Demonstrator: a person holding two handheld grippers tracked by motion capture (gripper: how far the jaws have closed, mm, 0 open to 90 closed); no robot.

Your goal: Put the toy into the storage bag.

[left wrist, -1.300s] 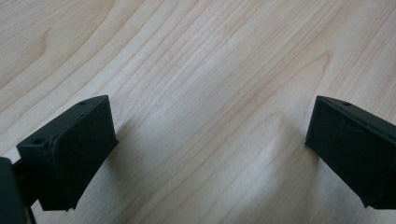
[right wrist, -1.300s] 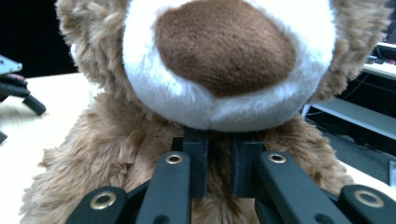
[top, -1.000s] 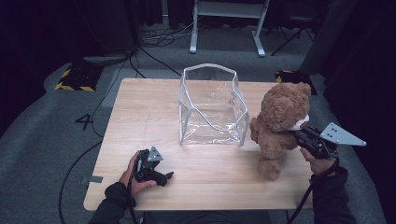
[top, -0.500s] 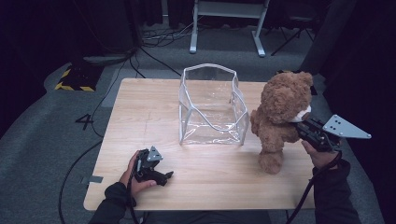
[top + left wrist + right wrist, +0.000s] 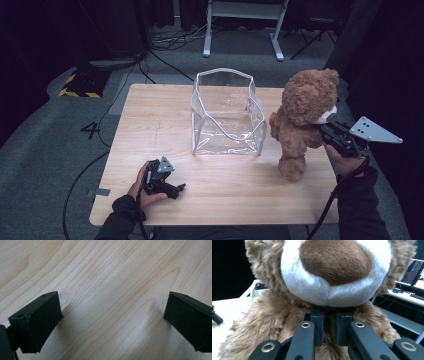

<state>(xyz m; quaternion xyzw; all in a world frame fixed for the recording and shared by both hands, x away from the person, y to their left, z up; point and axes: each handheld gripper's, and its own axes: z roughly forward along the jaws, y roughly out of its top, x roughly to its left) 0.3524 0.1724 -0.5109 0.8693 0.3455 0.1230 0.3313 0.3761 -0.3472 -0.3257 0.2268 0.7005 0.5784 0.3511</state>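
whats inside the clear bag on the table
Nothing that shows: through the clear bag you see its own creased walls and the wooden table beneath. The teddy bear is outside it, to its right, held by the right gripper.

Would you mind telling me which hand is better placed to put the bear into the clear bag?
The right. Its gripper is shut on the bear just right of the bag, while the left gripper rests open on the table, holding nothing.
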